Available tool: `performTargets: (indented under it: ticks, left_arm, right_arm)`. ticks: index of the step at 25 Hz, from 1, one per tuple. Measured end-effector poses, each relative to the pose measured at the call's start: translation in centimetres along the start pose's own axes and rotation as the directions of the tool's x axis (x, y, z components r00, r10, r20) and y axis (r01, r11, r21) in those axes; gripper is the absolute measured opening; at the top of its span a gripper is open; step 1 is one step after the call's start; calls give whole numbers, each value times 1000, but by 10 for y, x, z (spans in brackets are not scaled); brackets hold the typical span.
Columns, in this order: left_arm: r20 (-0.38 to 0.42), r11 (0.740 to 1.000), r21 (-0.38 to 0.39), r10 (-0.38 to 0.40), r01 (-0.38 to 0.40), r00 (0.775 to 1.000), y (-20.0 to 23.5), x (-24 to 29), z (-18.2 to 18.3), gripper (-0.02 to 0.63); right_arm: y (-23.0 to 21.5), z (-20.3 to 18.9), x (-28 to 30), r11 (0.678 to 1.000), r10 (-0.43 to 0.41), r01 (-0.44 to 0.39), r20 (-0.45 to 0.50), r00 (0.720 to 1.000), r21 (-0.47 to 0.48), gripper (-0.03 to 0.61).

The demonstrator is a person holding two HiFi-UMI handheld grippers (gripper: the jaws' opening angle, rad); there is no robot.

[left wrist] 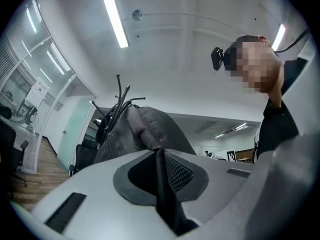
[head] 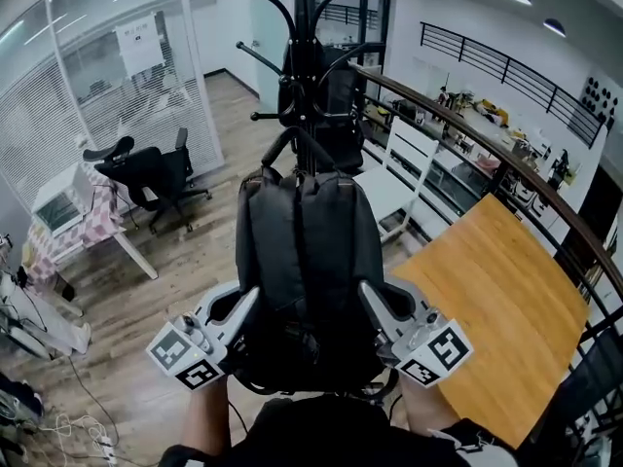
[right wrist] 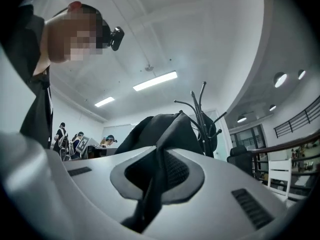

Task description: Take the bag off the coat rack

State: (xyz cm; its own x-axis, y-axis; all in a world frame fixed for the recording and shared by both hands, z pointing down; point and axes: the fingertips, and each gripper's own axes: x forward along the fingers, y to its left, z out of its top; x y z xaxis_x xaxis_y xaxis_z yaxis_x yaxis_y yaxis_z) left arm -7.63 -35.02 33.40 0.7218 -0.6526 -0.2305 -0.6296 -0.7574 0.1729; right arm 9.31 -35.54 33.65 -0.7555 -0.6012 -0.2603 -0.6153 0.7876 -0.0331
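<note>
A black backpack-style bag (head: 307, 261) hangs upright in the middle of the head view, with its back panel and two padded shoulder straps facing the camera. Its top carry loop sits close against the pole of a black coat rack (head: 304, 56) just behind it. Whether the loop is on a hook cannot be made out.

The bag is held low on both sides. The left gripper (head: 251, 302) is at its lower left edge and the right gripper (head: 368, 298) at its lower right edge, so the bag's body fills the space between them.

In the left gripper view, the left gripper (left wrist: 162, 176) is clamped shut on a thin fold of the bag's black material. The bag (left wrist: 145, 129) rises just beyond the jaws and the coat rack (left wrist: 120, 99) shows behind it.

In the right gripper view, the right gripper (right wrist: 156, 176) is likewise closed on a narrow black fold. The bag (right wrist: 160, 129) bulks directly ahead, with the coat rack (right wrist: 202, 111) to its right.

Around this, a wooden desk (head: 496, 309) lies to the right beside a curved dark railing (head: 467, 129). A black office chair (head: 156, 178) stands on the wood floor (head: 165, 290) to the left.
</note>
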Motion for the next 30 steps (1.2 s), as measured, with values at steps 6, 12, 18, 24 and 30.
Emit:
performTargets:
  ticks: [6,12,18,24,30]
  left_arm:
    - [-38,998,-31,-47,46,998,-12,-9,-38,40]
    - [-67,995,-31,-97,95,993,-33,-29,-57,40]
    - [-114,990,-68,-129,122,985,-44,-56,-82,40]
    - [-155,989,-90,-129,115,980,-59,-86,-115,40]
    - [-175,993,-79,-105,93,979,-69,-110,-137,40]
  right_arm:
    - [4,-36,-21,997,-64,66,-38,997,43,48]
    - [29,-51,-53,993,-110,112,-48,993,40,48]
    - [56,-75,-76,979,-167,174,-75,983,108,48]
    - [85,-107,-103,967,-193,209,-117,974,144,48]
    - [107,-127,-117,962,-204,228,-158,966,151,48]
